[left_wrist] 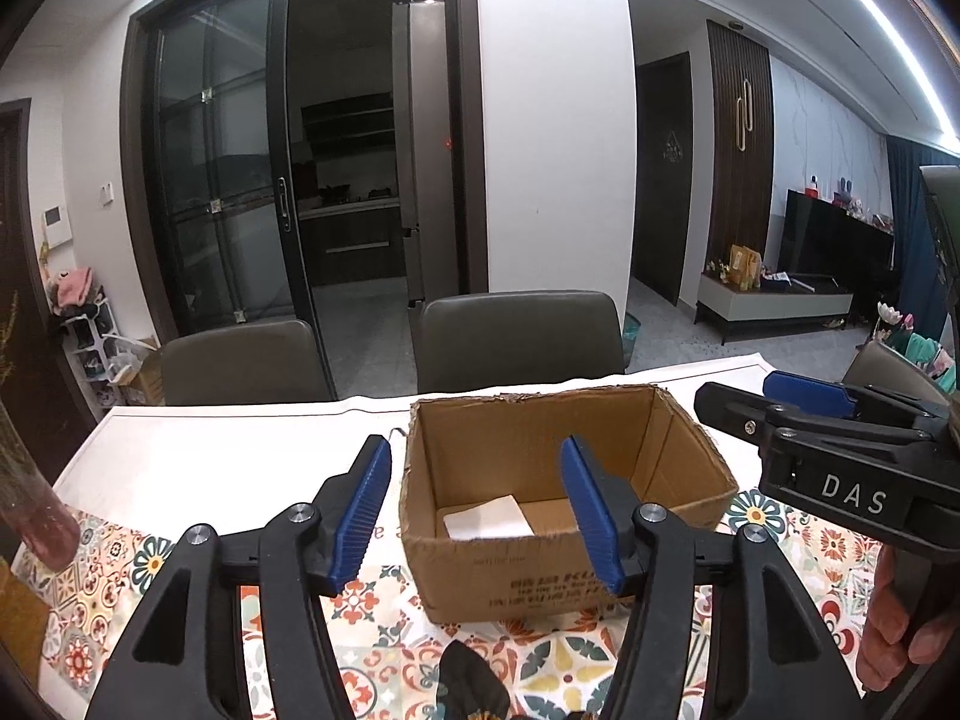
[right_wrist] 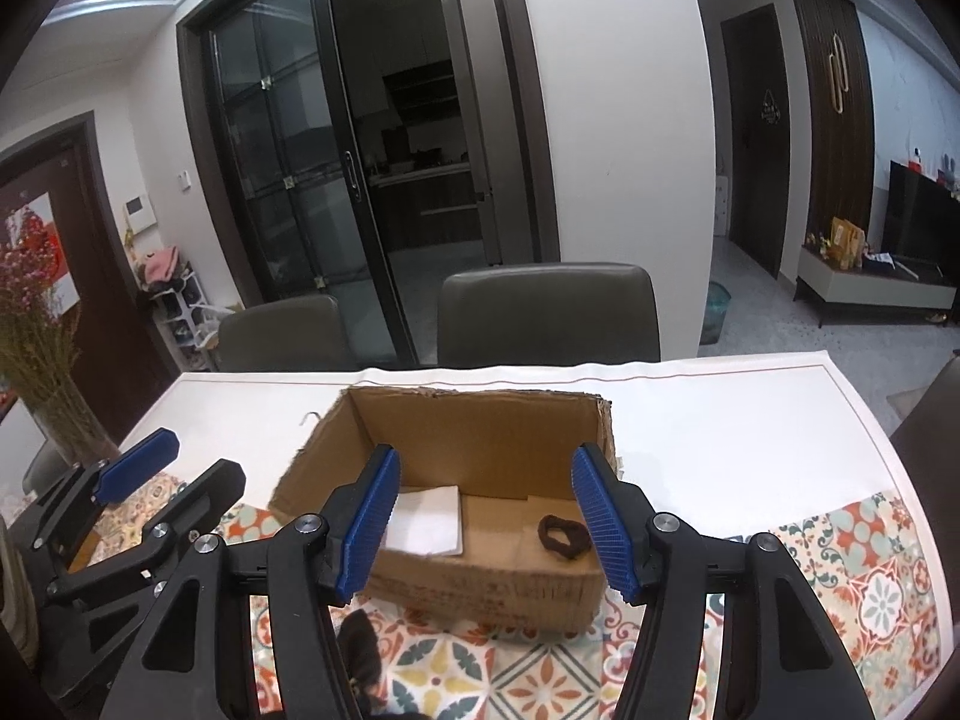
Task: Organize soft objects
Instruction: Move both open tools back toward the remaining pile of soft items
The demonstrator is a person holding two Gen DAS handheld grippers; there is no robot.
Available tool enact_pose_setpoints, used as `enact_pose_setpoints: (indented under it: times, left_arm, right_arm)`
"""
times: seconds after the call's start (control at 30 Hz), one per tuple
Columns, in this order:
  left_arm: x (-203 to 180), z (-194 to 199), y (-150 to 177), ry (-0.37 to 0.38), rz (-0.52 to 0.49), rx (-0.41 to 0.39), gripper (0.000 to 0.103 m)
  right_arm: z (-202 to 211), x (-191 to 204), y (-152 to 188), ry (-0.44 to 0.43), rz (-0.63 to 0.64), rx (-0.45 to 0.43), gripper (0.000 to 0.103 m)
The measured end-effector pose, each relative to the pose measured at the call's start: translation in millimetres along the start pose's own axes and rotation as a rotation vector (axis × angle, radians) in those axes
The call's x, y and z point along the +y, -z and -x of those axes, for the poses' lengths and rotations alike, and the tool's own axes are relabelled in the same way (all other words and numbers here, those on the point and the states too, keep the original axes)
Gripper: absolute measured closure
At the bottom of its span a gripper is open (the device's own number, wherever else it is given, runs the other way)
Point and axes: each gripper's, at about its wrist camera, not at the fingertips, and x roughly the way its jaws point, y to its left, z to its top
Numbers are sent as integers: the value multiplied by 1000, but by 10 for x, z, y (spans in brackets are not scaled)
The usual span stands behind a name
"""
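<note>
The left gripper point(left_wrist: 474, 510) stands wide open with nothing between its blue pads point(left_wrist: 363, 516), held level above the near edge of the table point(left_wrist: 240, 438) and aimed at the cardboard box point(left_wrist: 564, 564). The right gripper point(right_wrist: 486, 522) is likewise spread wide and empty, level and facing the same box from just to the right; in the left wrist view it shows side-on point(left_wrist: 798, 402) beyond the box's right corner.

Below both grippers, at the table's near edge on the patterned cloth point(right_wrist: 870, 588), lies a dark soft item point(left_wrist: 471, 681) — probably a folded sock or a scrap of fabric, though only part of it shows. A brown hair tie point(right_wrist: 563, 536) already lies inside the box by its near right corner, and a white folded piece point(right_wrist: 426, 519) by its near left.

The dark item should be light and limp, sagging when lifted and not fragile; pinching it across a bunched middle fold would likely hold better than taking a loose edge. The hair tie looks equally light and stretchy.
</note>
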Motion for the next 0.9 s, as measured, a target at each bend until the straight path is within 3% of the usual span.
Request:
enact_pose_setpoints:
  times: [0.5,0.9]
  left_arm:
    - [26,781,298,-31,-32,-57,40]
    - [48,1142,684,13,0,16,40]
  right_arm:
    - [708,251,362,25,43,-44,42]
    - [1087,374,744,32,85,-21,42]
